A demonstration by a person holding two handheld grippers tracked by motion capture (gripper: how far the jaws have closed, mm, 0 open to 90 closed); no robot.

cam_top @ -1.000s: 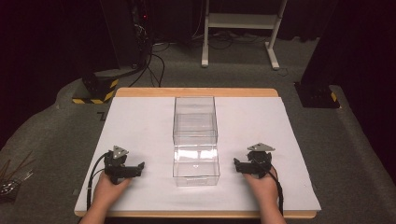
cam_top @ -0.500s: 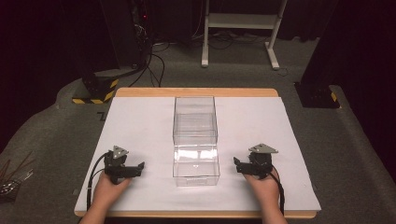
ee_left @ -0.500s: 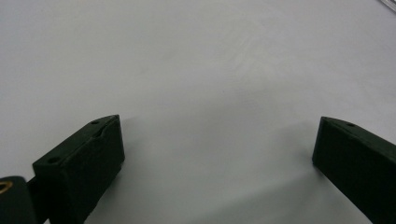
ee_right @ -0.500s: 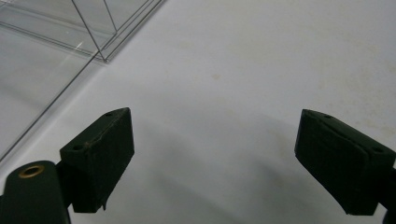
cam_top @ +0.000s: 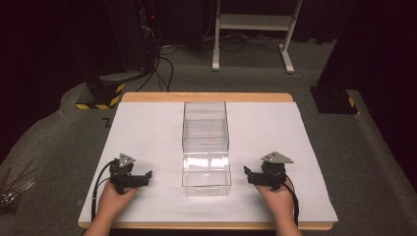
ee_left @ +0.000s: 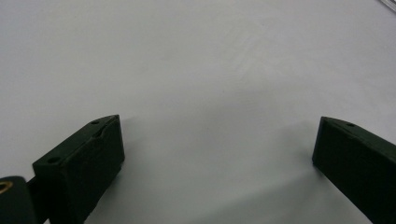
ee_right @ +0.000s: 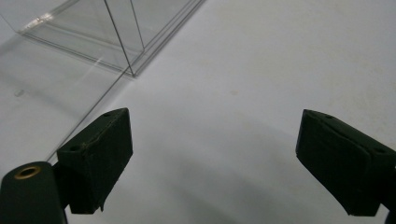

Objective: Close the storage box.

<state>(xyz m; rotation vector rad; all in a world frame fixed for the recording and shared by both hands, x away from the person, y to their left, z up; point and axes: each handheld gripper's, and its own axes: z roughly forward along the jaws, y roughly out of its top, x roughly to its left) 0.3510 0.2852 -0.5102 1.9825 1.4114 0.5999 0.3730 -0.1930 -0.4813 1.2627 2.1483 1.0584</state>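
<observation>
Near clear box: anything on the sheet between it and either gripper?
Nothing visible. In the high view, the near clear box has bare white sheet on both sides, toward the left gripper and the right gripper. Both sets of jaws stand open, apart from the box. The far clear box sits behind it.

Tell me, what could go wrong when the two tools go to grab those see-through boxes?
The near clear box and the far clear box look touching end to end, so nudging one could shove the other. Their glassy walls are hard to see, so an open jaw of the right tool might bump a wall instead of straddling it. The left tool sits open over bare white table, apart from the box; smooth walls may slip when squeezed.
</observation>
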